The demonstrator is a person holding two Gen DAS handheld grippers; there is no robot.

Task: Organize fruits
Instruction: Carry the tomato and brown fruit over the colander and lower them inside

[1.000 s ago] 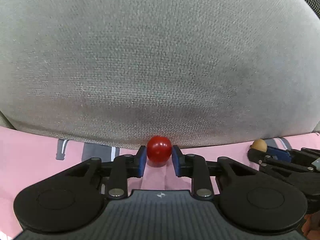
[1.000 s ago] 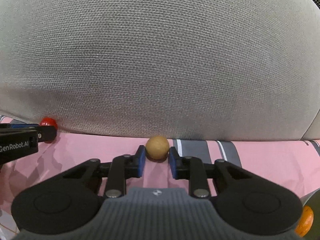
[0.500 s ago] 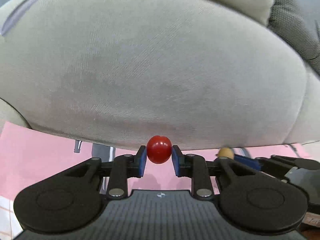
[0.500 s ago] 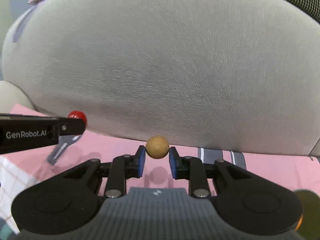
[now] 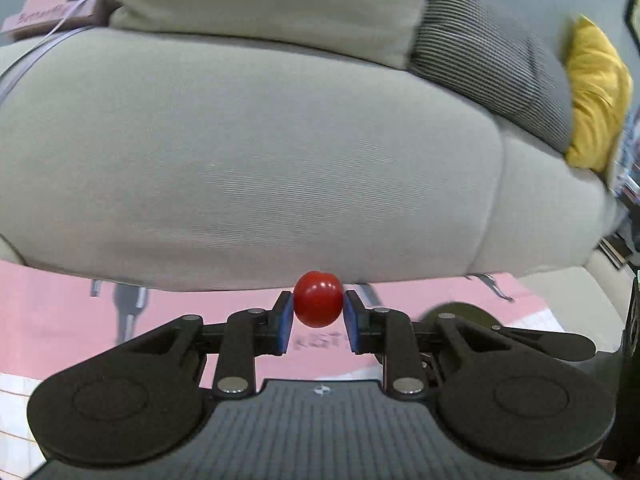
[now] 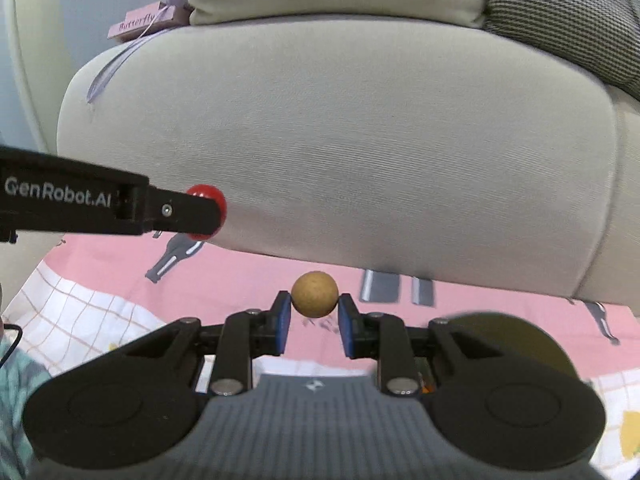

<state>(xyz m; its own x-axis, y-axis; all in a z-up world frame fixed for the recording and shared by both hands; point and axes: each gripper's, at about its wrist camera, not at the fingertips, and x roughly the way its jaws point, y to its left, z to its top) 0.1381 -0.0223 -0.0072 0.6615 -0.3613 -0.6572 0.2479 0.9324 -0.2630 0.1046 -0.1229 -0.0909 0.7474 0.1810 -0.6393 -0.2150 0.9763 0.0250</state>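
my left gripper (image 5: 318,322) clamped on small round glossy red fruit (image 5: 318,299) at fingertips | my right gripper (image 6: 312,320) clamped on small round matte tan fruit (image 6: 314,294) | risk: tip-only grip, a jolt rolls either out

left tongs (image 5: 318,322) — clamped on red fruit (image 5: 318,304) (round) | grey cushion (image 5: 260,160) behind

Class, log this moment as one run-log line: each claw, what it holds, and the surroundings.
left claw: shut on red fruit | right claw: shut on tan fruit | behind: grey cushion | below: pink cloth
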